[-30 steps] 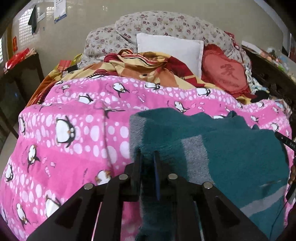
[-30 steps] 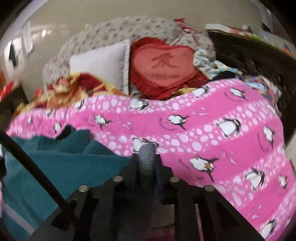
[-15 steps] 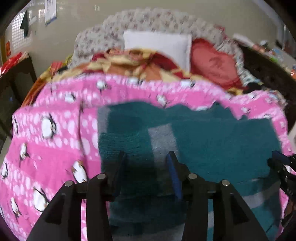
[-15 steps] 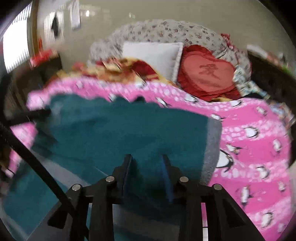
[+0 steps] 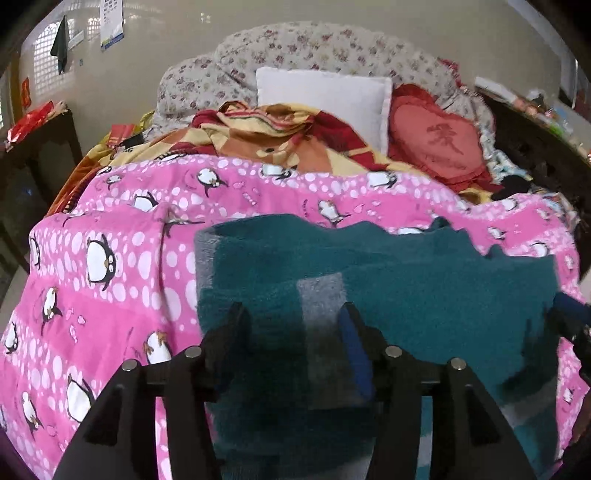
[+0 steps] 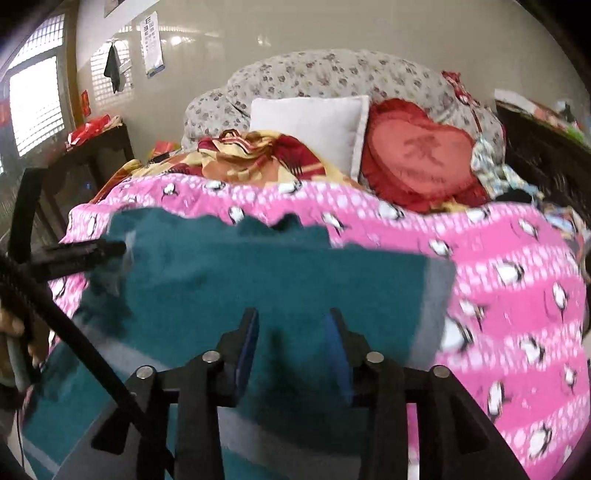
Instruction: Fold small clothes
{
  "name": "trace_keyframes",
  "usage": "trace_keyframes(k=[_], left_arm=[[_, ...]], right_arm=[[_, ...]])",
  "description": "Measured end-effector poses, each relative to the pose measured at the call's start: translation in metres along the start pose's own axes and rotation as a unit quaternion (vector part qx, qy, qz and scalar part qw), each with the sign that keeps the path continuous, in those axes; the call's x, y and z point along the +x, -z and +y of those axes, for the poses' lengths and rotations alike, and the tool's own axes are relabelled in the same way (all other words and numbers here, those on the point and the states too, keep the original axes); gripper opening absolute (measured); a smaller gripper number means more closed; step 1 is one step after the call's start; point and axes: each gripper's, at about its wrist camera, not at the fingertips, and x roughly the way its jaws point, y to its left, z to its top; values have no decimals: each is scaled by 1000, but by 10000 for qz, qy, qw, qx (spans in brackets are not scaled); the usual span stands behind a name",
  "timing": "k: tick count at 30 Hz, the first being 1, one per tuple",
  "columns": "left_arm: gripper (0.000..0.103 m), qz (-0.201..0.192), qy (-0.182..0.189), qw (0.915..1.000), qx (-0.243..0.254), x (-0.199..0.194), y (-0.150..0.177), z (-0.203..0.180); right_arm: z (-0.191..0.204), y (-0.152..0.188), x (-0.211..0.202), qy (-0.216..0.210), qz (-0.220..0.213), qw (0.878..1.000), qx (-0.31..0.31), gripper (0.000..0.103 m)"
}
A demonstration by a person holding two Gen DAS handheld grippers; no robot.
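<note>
The teal garment [image 5: 424, 280], pinched a second ago, now lies folded mid-frame on the pink bedspread [image 5: 122, 258], released as both the left gripper [image 5: 295, 332] and right gripper [image 6: 291, 332] spread their opening jaws, nothing pinched

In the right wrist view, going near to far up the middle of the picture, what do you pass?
Right tongs → teal garment → pink penguin quilt → white pillow → floral bedding → wall.

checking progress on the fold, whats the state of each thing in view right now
teal garment: lying on the bed, sleeves folded in, held by neither gripper
left gripper: jaws opening, over the garment, not gripping
right gripper: jaws opening, over the garment, not gripping
pink penguin blanket: spread over the bed
</note>
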Motion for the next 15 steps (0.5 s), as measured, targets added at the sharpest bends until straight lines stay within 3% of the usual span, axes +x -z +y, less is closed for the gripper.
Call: trace_keyframes(k=[2,6,8,12,15], left_arm=[[54,90,-54,9999,-61,10,-1,0],[63,20,-285,9996,66,15,-6,-5],[65,14,-335,9994,94,15,-7,-5],[65,54,-207,9998,-32,10,-4,0],[65,60,-317,9995,-31,-2,7,4]], right_arm=[[10,-10,22,-73,94,9999,-28,41],[18,-18,59,389,140,9989,-222,43],[13,-22,67,424,142,9989,-107,46],[7,-21,50,223,236,9994,69,47],[13,-5,18,60,257,9995,-147,53]])
